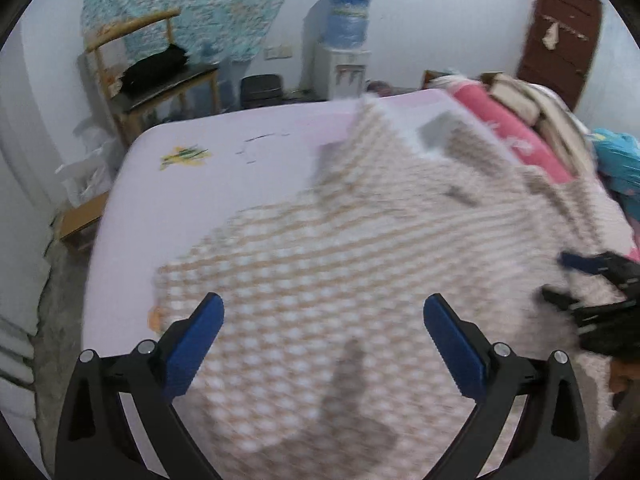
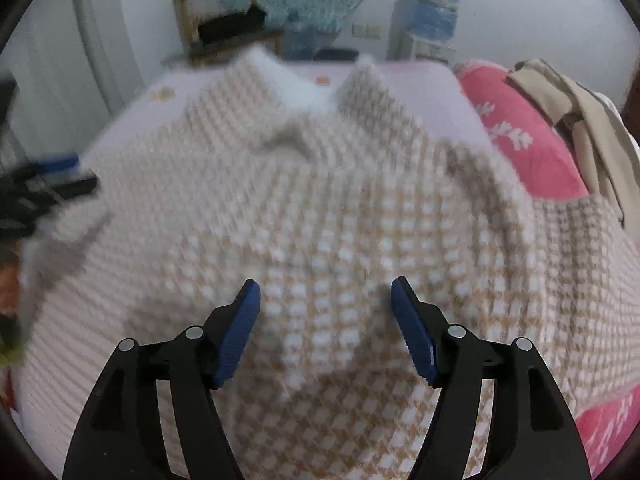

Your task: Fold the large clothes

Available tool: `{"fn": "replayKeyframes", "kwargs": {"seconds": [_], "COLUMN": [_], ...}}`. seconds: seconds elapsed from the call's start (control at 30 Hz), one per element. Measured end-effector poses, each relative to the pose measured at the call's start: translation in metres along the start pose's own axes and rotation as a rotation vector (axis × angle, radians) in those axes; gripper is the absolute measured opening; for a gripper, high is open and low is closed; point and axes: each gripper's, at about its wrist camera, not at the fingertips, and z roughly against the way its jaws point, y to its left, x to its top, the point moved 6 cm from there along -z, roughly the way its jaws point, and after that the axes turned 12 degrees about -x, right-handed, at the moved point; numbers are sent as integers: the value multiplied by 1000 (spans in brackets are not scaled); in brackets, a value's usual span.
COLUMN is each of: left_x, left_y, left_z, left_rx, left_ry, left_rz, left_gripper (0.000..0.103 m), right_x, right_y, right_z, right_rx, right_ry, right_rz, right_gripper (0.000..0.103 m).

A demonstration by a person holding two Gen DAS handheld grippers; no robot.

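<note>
Pale lilac bed (image 1: 200, 208) under checked knit garment (image 1: 360, 260), spread flat, collar far side. Left gripper (image 1: 324, 312) gaping, empty; right gripper (image 2: 325, 292) parted, nothing pinched. Risk: grabbing single layer, bunching fuzzy fabric, crooked fold.

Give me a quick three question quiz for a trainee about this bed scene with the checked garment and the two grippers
1. True or false: the left gripper is clamped on the checked garment.
2. Which lies along the bed's right side, next to the garment? A) a pink blanket B) a green towel C) a black coat
3. Fill in: on the wall behind the bed stands a water ______.

Key
1. False. Its jaws stand wide apart above the garment, with nothing pinched; the right gripper is open too.
2. A, the pink blanket.
3. Dispenser: the water dispenser carries a blue bottle.
</note>
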Motion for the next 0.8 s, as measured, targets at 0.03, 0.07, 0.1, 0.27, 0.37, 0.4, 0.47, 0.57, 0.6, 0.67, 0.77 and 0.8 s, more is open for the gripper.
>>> {"fn": "replayKeyframes", "kwargs": {"seconds": [0.03,0.07,0.1,0.27,0.37,0.4,0.47,0.57,0.6,0.67,0.77,0.8], "left_x": [1,0,-3,-18,-27,-30,-34,-37,-38,-38,-37,-38], "left_y": [-8,-15,-26,-47,-52,-52,-47,-44,-44,-42,-42,-41], "left_z": [-6,-9,-12,-37,-48,-53,-56,-57,-56,-56,-57,-57], "left_rx": [-13,-21,-26,-14,6,8,8,2,4,13,23,24], "left_ry": [12,23,31,70,89,102,106,87,85,90,94,96], "left_rz": [-8,-18,-32,-62,-66,-61,-39,-12,-15,-23,-24,-22], "left_gripper": [99,99,99,99,99,99,99,99,99,99,99,99], "right_x": [-4,-5,-4,-9,-22,-24,-39,-61,-65,-79,-97,-104], "right_y": [1,0,-4,-37,-84,-100,-146,-212,-226,-276,-335,-360], "right_z": [-2,0,6,42,55,56,61,71,73,79,81,79], "right_rx": [-10,-17,-23,-18,-31,-37,-55,-85,-101,-140,-172,-174], "right_ry": [-3,-8,-7,-52,-42,-35,-8,10,10,13,30,37], "right_rz": [13,13,-5,-77,-166,-195,-299,-456,-487,-586,-709,-775], "right_gripper": [65,65,65,65,65,65,65,65,65,65,65,65]}}
